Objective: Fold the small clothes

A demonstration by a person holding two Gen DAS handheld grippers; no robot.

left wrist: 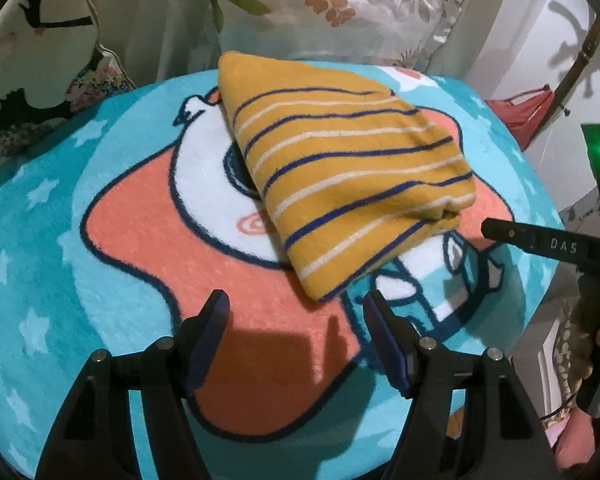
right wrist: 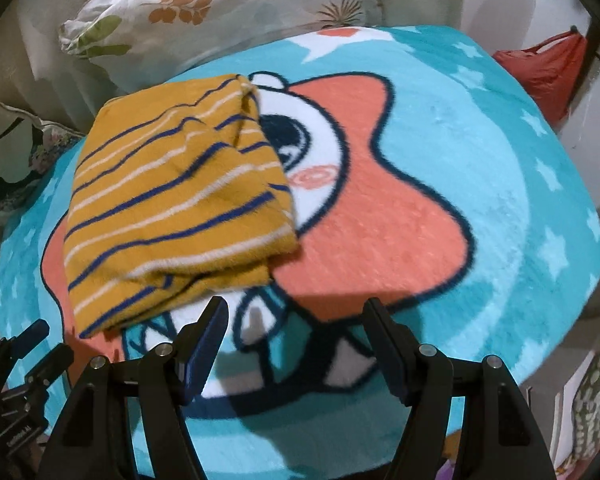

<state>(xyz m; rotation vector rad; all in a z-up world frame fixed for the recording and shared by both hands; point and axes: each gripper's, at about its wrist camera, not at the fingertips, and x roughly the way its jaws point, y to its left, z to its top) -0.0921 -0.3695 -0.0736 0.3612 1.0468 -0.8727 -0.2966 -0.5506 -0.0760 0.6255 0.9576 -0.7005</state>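
Observation:
A small mustard-yellow garment [left wrist: 348, 164] with blue and white stripes lies folded into a thick bundle on a round turquoise cartoon mat [left wrist: 52, 264]. My left gripper [left wrist: 296, 304] hovers open just short of the bundle's near corner, nothing between its fingers. At the right edge of the left wrist view one finger [left wrist: 540, 240] of the other gripper pokes in beside the bundle. In the right wrist view the garment [right wrist: 176, 200] lies to the upper left, and my right gripper [right wrist: 296, 312] stands open over the mat [right wrist: 500, 208] near the bundle's lower edge, holding nothing.
Floral pillows [left wrist: 332, 4] lean behind the mat, and a patterned cushion [left wrist: 40, 92] sits at the left. A red cloth bag [right wrist: 548, 72] hangs at the right beyond the mat's edge. The left gripper's body [right wrist: 16, 368] shows at the lower left of the right wrist view.

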